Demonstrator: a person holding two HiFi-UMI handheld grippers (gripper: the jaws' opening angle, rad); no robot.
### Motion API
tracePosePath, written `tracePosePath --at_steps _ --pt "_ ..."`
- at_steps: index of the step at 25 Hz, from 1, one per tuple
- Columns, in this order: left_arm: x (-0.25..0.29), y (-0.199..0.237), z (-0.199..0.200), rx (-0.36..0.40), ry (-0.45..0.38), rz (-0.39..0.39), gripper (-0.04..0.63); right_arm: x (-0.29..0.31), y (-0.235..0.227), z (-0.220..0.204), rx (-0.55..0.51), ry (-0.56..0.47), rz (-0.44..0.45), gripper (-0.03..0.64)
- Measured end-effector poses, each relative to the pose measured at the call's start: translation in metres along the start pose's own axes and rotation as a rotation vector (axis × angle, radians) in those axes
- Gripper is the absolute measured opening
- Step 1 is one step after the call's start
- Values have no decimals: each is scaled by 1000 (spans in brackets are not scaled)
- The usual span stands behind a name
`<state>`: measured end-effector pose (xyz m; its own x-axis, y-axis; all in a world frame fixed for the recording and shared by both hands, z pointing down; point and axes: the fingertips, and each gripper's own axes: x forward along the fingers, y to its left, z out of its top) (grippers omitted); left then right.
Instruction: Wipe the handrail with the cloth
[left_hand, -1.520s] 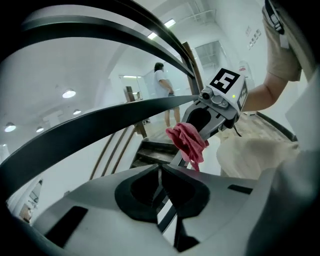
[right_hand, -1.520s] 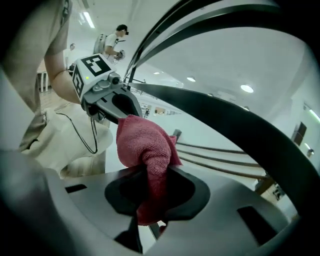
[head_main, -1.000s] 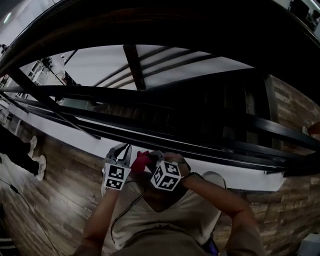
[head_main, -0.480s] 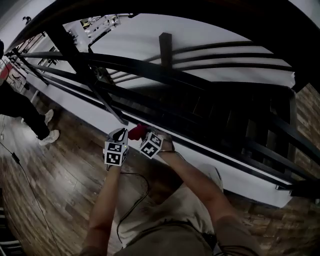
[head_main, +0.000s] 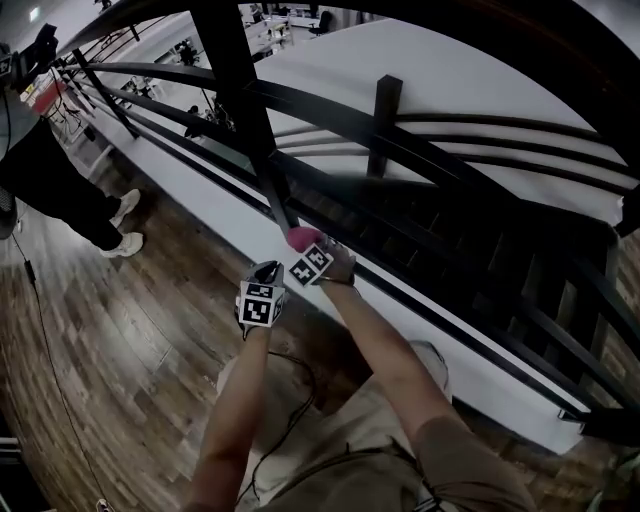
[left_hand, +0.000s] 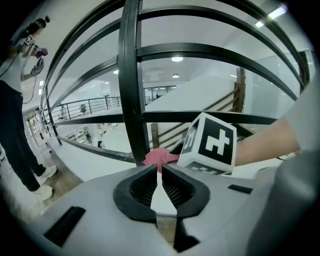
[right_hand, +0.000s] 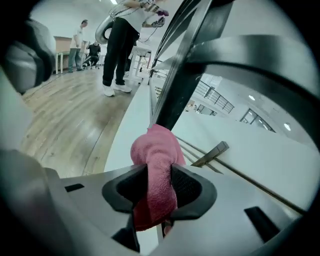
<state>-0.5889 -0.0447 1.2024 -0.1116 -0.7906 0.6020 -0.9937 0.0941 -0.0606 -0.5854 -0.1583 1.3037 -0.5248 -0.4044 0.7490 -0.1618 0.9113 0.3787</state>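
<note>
Cloth brought to the foot of the railing post

The handrail (head_main: 500, 40) arched overhead, well above both grippers. At the base of the post (head_main: 244, 110), the right gripper (head_main: 304, 244) pinched the pink cloth (right_hand: 156, 150). The left gripper (left_hand: 160, 176) waited just beside it, jaws pressed together on nothing. Wiping looked barely begun. The next move likely called for raising the cloth to the rail and dragging it along under steady pressure.

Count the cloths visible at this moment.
1: a pink cloth, clamped in the right gripper, near the foot of a black railing post. The left gripper is shut and empty. No others show.
</note>
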Motion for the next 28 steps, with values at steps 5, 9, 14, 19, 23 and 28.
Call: tracePosePath --at_steps 5,9,14,19,23,28 --pt "23 7 -16 78 35 29 20 19 9 -1 -19 71 29 143" --pt "28 6 -19 89 75 20 20 12 8 -2 18 25 27 138" --pt "30 -6 -22 115 91 0 20 -5 4 -27 65 15 15 114" --pt "32 -29 -11 176 75 -39 20 -22 2 -54 126 30 29 109" --pt "44 -65 -2 241 75 -96 20 -39 -1 -83 133 56 55 109" --pt "59 -125 17 265 70 -169 20 -73 -13 -136 159 39 77 109"
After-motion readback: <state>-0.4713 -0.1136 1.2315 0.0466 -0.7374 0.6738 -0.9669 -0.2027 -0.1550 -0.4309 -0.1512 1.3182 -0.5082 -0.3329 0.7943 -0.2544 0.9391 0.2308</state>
